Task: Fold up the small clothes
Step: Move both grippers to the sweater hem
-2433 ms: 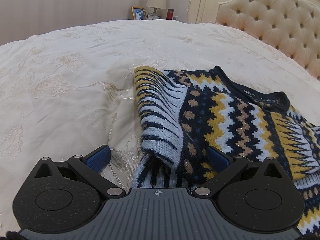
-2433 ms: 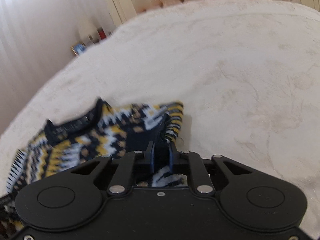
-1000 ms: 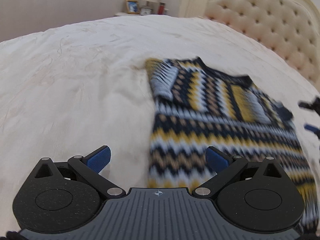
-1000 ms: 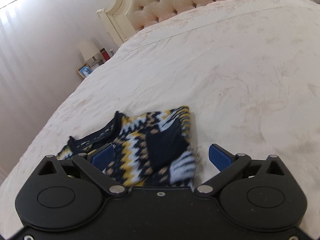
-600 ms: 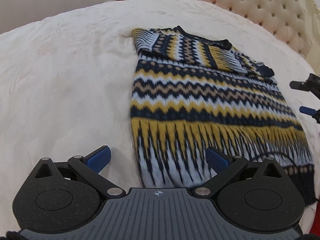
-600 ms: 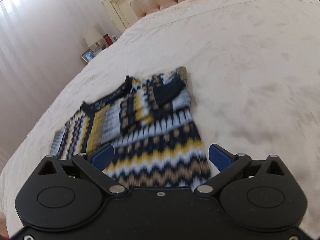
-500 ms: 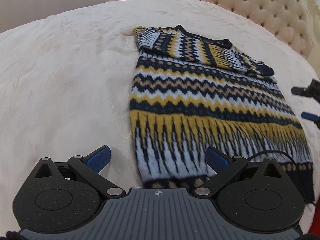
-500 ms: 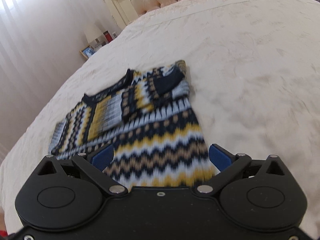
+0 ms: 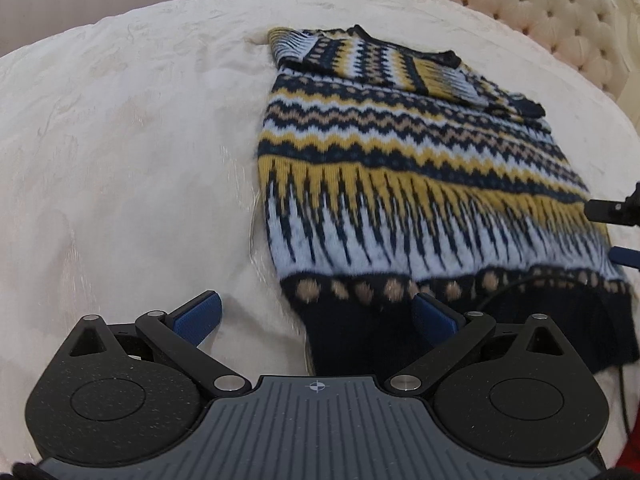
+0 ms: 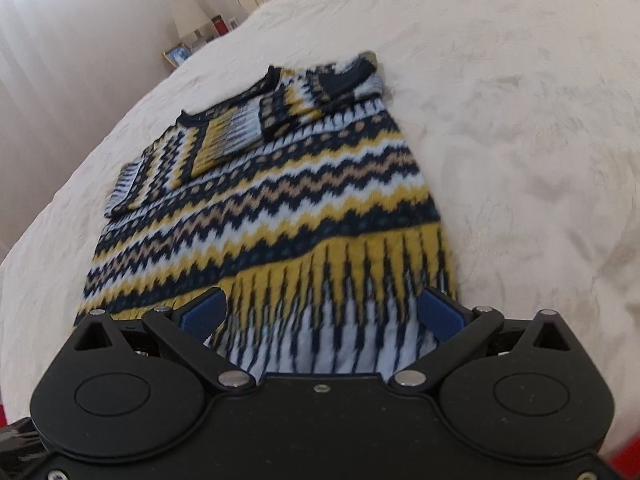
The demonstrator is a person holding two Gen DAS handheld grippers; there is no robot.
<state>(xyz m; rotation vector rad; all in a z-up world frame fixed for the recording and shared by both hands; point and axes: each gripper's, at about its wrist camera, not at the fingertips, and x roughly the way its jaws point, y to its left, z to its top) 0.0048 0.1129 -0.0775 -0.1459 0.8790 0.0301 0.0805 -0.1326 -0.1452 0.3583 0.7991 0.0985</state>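
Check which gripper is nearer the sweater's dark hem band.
Left. The left gripper straddles the hem band's corner, open. The right gripper hovers open over the sweater's white-spiked stripe; hem hidden there.

Ahead of my tools spreads a wide bed (image 9: 120, 140) under a cream bedspread with a faint embossed pattern. Beyond it, to the right of my left tool, rises a tufted cream headboard (image 9: 560, 12). Far ahead of my right tool, to its left, a lamp (image 10: 188, 20), a framed photo (image 10: 177, 54) and a red jar (image 10: 218, 24) stand against a pale striped wall (image 10: 60, 40), softly lit.
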